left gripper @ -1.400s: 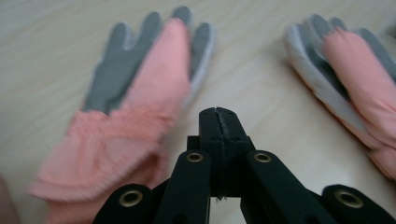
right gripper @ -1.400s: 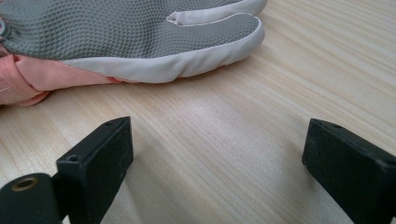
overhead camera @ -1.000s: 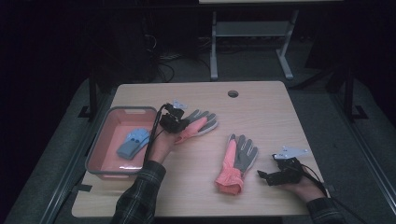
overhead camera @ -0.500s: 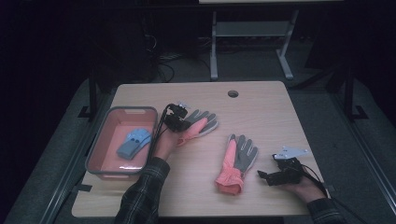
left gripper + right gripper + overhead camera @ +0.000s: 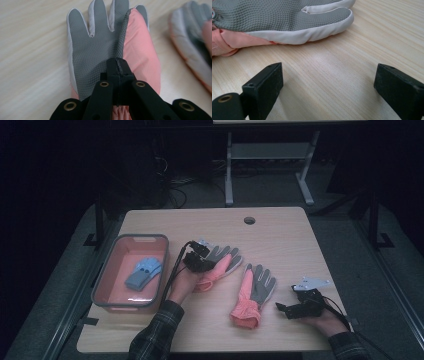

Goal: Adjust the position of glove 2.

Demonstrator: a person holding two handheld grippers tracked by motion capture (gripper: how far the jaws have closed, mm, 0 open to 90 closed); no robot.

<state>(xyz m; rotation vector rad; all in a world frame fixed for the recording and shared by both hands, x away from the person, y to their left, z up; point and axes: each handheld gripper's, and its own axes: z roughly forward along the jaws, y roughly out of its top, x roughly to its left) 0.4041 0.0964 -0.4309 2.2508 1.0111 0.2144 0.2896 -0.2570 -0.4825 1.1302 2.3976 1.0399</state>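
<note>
A pink glove with a grey palm [image 5: 223, 262] lies at the table's middle, fingers pointing away to the right. My left gripper [image 5: 201, 261] sits over its wrist end; in the left gripper view the jaws [image 5: 117, 65] are shut on the glove [image 5: 100, 45], pinching fabric where the grey palm meets the pink side. A matching second glove [image 5: 254, 292] lies to the right, cuff toward me, and shows at the edge of that view [image 5: 192, 37]. My right gripper [image 5: 283, 309] rests low by the table's right front, open, with bare wood between its jaws [image 5: 328, 75] and that glove [image 5: 287, 20] ahead.
A pink tray with a grey rim [image 5: 111, 270] stands at the table's left and holds a blue glove [image 5: 143, 272]. A round cable hole [image 5: 249, 220] is near the far edge. A metal stand's legs [image 5: 229, 175] are on the floor behind the table.
My left gripper has shifted right and toward me, a little lower, carrying the pink glove along. The right gripper and the second glove have stayed put.
</note>
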